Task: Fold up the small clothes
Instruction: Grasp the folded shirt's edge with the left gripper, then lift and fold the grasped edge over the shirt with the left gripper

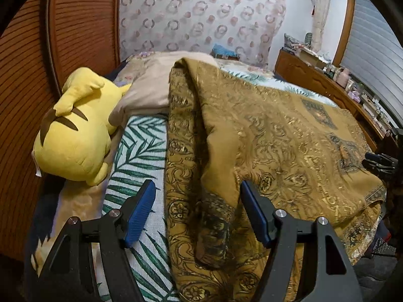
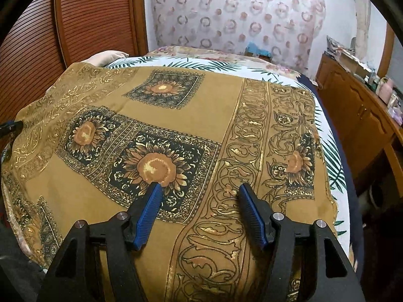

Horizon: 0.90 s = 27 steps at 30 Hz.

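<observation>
The left tool is held with its two blue pads spread wide, and nothing is pinched between them. Directly ahead of it, and reaching down between the pads without being touched by either, lies the bunched left edge of a mustard-gold cloth printed with scrollwork. Here the cloth is rumpled into long folds that run away from the tool. Just left of the left pad a sheet with green palm leaves is seen, covering the bed. Further left and ahead of the tool a yellow plush toy is lying on its side, and a beige pillow is set just behind it, touching the far end of the cloth. To the far right of the left tool, the black tip of the right tool is glimpsed over the cloth's edge.

The right tool is likewise held spread, with its pads apart and empty, poised over the cloth. From this side the cloth is seen spread fairly flat across the bed, with a dark square holding a sunflower just ahead of the left pad and a band of scrollwork running ahead of the right pad. Whether the pad tips touch the fabric cannot be told. Beyond the cloth the leaf sheet is shown again, and further right a wooden cabinet stands beside the bed. Behind the bed a patterned curtain is hung, with a slatted wooden door to the left.
</observation>
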{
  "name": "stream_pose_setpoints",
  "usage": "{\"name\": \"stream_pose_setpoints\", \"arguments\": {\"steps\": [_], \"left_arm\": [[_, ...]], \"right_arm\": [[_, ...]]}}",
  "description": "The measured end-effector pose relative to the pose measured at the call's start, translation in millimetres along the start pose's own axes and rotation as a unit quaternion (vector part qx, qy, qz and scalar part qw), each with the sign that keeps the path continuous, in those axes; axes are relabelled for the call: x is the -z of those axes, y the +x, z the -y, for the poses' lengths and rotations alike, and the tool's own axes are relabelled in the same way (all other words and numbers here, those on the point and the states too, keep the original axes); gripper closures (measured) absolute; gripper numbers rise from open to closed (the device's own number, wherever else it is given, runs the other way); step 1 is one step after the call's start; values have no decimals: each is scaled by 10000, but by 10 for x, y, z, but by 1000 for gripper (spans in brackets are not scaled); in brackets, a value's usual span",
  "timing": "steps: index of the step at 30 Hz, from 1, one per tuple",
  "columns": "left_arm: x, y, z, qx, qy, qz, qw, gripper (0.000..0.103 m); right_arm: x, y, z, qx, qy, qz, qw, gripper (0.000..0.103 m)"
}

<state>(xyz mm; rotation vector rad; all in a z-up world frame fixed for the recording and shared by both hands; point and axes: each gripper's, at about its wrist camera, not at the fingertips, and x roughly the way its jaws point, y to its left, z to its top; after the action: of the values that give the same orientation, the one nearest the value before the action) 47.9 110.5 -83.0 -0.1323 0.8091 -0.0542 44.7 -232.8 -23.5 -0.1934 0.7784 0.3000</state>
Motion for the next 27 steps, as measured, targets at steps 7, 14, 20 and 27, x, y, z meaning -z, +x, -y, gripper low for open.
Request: {"name": "stream_pose_setpoints", "arguments": {"steps": [7,14,20,27], "left_arm": [[21,64,-9,49,1,-99,9999,40],[18,54,13,496,-79,-141,9986,83],[-141,-269,214,728,62,503,9961,95],[-353,-551,502,1060,324,1038,9884,95]], "right_arm": [[51,10,-3,-37,20,38,10000,35],[46,2,-4,-76,7,29,10000,32],[45,-1,-7,-95,24,40,9999,32],[52,-9,1,-128,46,52,9999,31]]}}
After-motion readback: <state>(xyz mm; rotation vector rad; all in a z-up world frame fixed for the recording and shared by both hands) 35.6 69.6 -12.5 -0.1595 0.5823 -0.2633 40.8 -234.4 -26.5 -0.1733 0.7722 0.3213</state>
